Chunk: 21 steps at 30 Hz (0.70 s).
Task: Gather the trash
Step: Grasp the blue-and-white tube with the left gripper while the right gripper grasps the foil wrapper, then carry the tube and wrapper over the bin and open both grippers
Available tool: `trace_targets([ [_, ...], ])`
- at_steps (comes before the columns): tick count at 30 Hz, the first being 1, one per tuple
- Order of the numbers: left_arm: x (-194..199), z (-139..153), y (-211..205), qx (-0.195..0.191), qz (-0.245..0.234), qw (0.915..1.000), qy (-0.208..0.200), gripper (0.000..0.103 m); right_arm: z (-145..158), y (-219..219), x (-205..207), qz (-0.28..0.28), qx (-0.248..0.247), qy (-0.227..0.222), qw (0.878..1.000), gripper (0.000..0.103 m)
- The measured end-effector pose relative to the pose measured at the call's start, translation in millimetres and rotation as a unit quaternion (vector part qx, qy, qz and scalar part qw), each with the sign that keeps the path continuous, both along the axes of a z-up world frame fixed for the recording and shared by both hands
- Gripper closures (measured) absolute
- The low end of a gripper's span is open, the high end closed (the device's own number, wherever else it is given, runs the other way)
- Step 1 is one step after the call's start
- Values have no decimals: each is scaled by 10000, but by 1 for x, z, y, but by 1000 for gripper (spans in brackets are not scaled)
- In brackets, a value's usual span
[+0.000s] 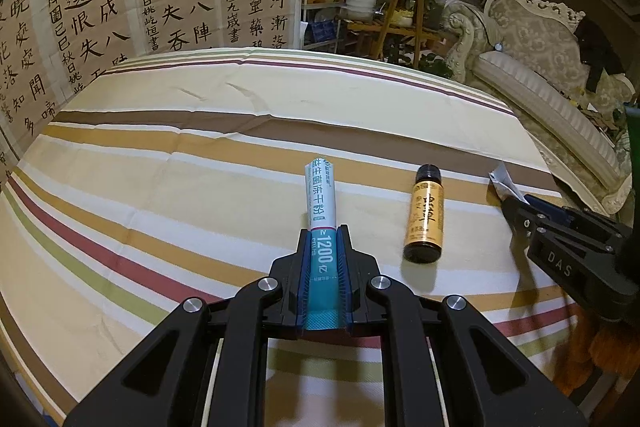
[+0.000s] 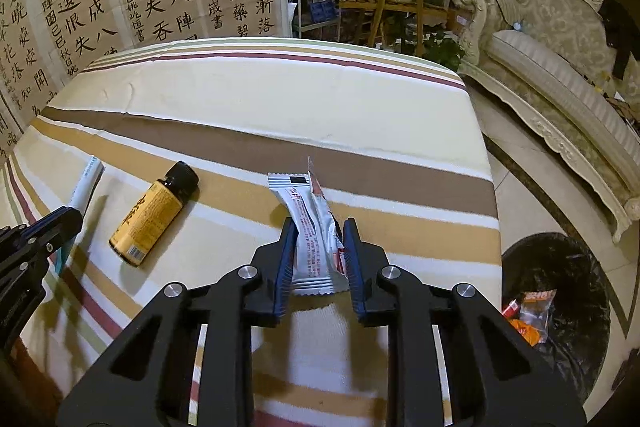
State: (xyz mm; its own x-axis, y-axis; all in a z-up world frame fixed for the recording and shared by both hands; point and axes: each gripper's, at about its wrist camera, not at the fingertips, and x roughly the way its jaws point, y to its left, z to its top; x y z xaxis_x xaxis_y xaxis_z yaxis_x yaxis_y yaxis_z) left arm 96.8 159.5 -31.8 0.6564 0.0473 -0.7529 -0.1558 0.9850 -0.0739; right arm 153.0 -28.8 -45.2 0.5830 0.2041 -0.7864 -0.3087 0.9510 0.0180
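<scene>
Trash is gripped in both your claws: left gripper (image 1: 325,239) clamps the sachet stick (image 1: 320,199), right gripper (image 2: 318,245) pinches the snack wrapper (image 2: 314,227); next, carry both to the bin (image 2: 560,307) at the right claw's right.

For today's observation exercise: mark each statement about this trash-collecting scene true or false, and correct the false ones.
1. The left gripper is shut on the rolled sachet. True.
2. The small bottle stands upright. False: it lies on its side on the striped cloth.
3. The right gripper has the white wrapper between its fingers. True.
4. The trash bin sits on the table. False: it stands on the floor.
</scene>
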Motion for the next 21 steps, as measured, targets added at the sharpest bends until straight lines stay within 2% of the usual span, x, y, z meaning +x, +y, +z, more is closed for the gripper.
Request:
trace_targets([
  [9, -14, 9, -22, -53, -236, 9996, -153, 89, 12, -35, -39, -282, 256, -137, 9992, 80],
  [21, -34, 20, -97, -105, -1111, 9930, -391, 89, 16, -122, -90, -1235, 299, -335, 9913, 80],
])
